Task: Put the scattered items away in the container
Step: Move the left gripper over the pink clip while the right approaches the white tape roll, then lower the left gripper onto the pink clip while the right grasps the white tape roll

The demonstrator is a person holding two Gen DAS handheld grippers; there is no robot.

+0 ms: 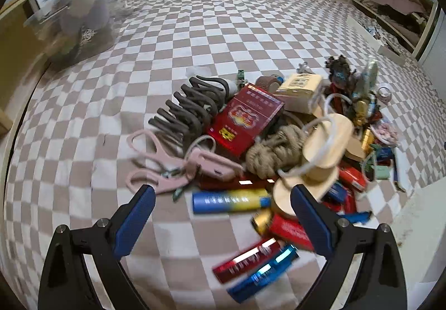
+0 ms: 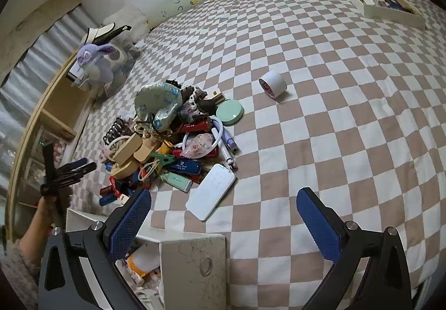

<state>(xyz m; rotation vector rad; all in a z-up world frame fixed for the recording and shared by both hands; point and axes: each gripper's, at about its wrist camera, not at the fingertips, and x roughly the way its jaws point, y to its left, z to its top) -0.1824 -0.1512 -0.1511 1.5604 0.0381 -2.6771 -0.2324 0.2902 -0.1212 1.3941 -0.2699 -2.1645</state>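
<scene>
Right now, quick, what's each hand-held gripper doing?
Left hand-held gripper: open, holding nothing.
Right hand-held gripper: open, holding nothing.

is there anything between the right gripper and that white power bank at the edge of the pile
Nothing visible. The right gripper is open and empty, and the white power bank lies flat just ahead of it on bare checkered bedspread.

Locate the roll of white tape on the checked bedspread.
In the right wrist view the roll of white tape lies on its side, alone on the checked bedspread, right of the clutter pile and beyond the round green tin.
</scene>
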